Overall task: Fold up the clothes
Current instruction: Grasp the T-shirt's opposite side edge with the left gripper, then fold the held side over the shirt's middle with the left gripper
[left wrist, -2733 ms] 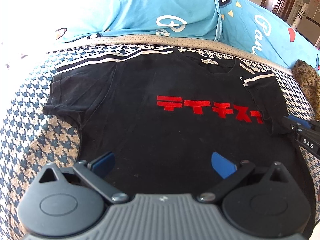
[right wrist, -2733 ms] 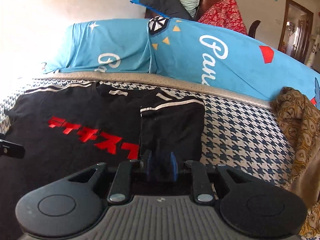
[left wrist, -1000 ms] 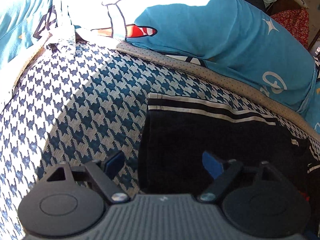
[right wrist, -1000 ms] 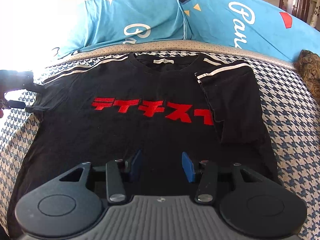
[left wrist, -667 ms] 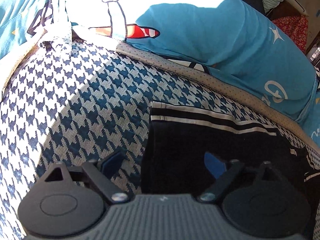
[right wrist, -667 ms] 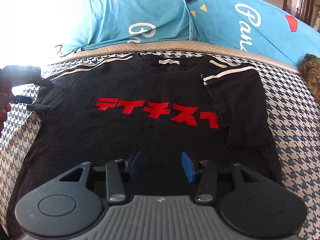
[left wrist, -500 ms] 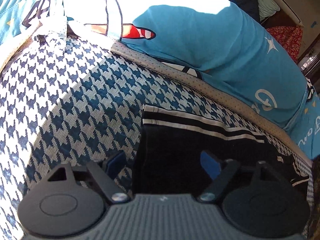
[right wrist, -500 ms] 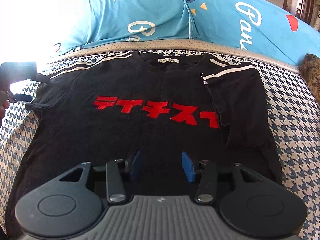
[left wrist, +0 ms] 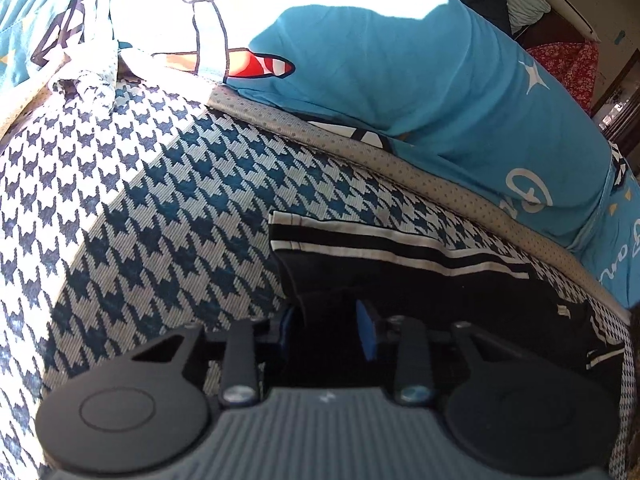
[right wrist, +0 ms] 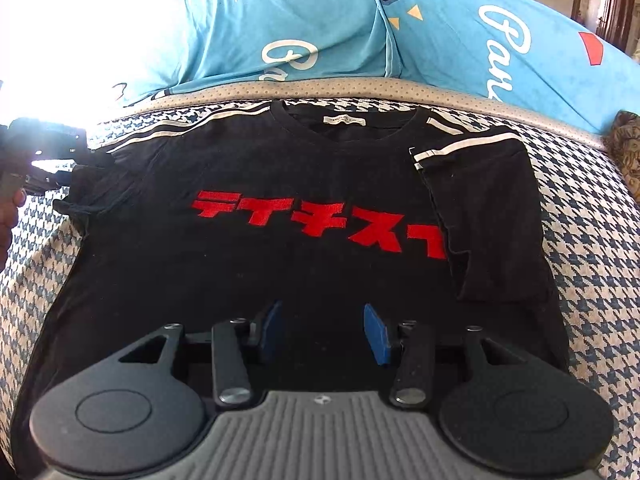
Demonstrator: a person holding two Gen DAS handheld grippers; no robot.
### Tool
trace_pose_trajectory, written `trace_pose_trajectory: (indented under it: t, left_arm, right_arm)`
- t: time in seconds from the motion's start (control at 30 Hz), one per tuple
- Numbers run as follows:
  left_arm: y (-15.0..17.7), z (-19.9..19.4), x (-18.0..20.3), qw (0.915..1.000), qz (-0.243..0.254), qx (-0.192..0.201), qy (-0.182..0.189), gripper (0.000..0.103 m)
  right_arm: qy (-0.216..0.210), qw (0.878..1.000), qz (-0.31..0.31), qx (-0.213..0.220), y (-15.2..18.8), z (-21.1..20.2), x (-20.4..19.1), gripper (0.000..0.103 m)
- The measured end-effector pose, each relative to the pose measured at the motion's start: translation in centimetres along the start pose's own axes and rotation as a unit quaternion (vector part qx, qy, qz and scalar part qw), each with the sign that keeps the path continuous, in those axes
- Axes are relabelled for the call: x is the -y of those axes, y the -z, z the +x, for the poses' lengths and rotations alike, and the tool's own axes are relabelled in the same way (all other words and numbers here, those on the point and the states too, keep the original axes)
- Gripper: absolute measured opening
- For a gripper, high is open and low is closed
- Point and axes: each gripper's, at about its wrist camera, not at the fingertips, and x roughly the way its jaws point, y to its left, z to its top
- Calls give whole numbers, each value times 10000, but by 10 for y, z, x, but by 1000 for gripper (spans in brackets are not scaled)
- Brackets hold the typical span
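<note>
A black T-shirt [right wrist: 300, 280] with red lettering [right wrist: 320, 220] lies flat, front up, on a houndstooth bedcover [left wrist: 160, 200]. Its right sleeve [right wrist: 492, 220] is folded inward over the body. My left gripper [left wrist: 326, 332] is at the striped left sleeve [left wrist: 360, 264]; its jaws are closing, and the black fabric is pinched between the blue pads. In the right wrist view that sleeve puckers beside the left gripper [right wrist: 44, 152] at the far left. My right gripper [right wrist: 324, 334] hovers over the shirt's lower half, open, with nothing between its fingers.
Blue printed pillows [right wrist: 320, 32] line the far edge of the bed behind the collar. A brown patterned cloth [right wrist: 624, 148] lies at the right edge. A hand [right wrist: 8, 216] shows at the left border. Bare bedcover surrounds the shirt on both sides.
The left jaws have come together from wide apart onto the left sleeve, and the sleeve edge has bunched up. The right gripper has kept still.
</note>
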Motion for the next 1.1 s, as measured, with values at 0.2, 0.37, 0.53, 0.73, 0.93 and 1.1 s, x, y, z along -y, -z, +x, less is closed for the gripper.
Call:
trace_pose_trajectory:
  t: [0.2, 0.37, 0.53, 0.73, 0.93, 1.1]
  left_arm:
    - [3, -5, 5, 9998, -149, 79, 57, 10]
    - [6, -19, 35, 9990, 88, 282, 322, 10]
    - [24, -23, 80, 9963, 508, 267, 642, 10]
    - [66, -7, 136, 9861, 1320, -151, 994, 21]
    - [84, -20, 157, 9755, 1770, -93, 1305, 82]
    - [63, -36, 147, 9796, 1557, 240, 1246, 84]
  right_arm:
    - [29, 10000, 3, 21, -1, 0, 1, 45]
    - [74, 9999, 72, 34, -1, 0, 4, 45]
    - [97, 9999, 112, 46, -1, -1, 8, 45]
    - [123, 9998, 138, 59, -1, -2, 10, 45]
    - [144, 9997, 177, 74, -1, -3, 13, 45]
    - [155, 9996, 196, 91, -1, -4, 14, 45]
